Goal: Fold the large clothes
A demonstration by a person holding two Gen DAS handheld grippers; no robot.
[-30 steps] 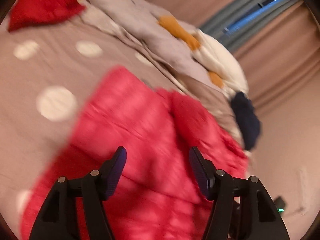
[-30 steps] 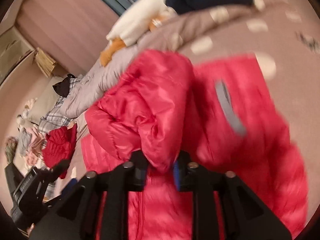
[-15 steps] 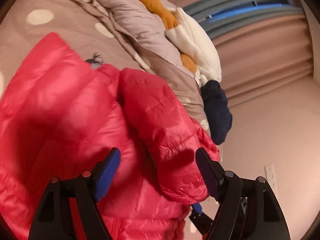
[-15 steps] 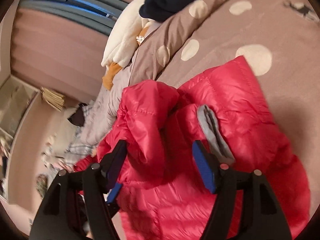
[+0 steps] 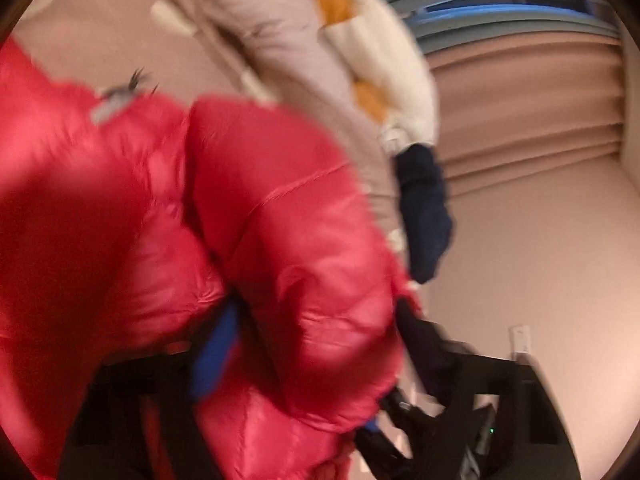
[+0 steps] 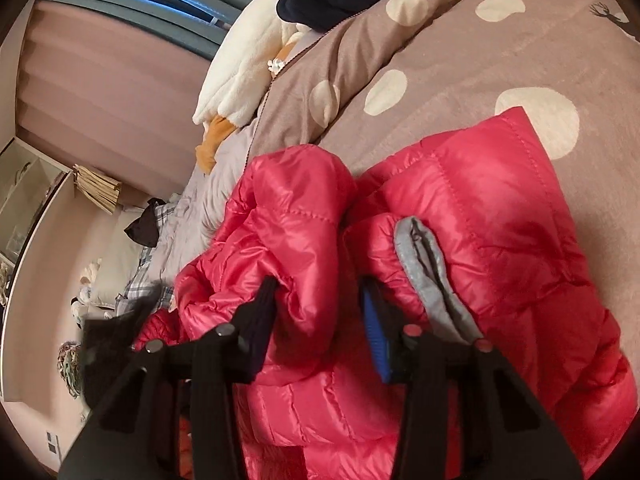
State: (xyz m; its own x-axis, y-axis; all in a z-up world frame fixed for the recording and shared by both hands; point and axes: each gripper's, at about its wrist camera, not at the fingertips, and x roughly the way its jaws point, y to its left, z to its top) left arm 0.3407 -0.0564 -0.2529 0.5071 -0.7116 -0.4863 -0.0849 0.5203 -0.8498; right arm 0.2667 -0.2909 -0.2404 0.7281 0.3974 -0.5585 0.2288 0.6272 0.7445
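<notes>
Since a moment ago the left gripper (image 5: 316, 344) has pushed in around the puffy sleeve (image 5: 304, 240) of the red down jacket (image 6: 500, 220), which now bulges between its widely parted jaws; the view is blurred, so I cannot tell whether they press it. The right gripper (image 6: 320, 312), which let go of a fold earlier, sits with jaws apart and red padding between them, apparently not pinched.

The jacket lies bunched on the dotted brown bedspread (image 6: 460, 52), near its front edge, one sleeve with a grey cuff (image 6: 428, 268) folded across the body. I'd say the folding is partway: sleeves are coming inward, but the body looks lumpy and still needs halving and flattening.

No containers show; other clothes are heaped along the bed's far edge (image 6: 240, 72).
</notes>
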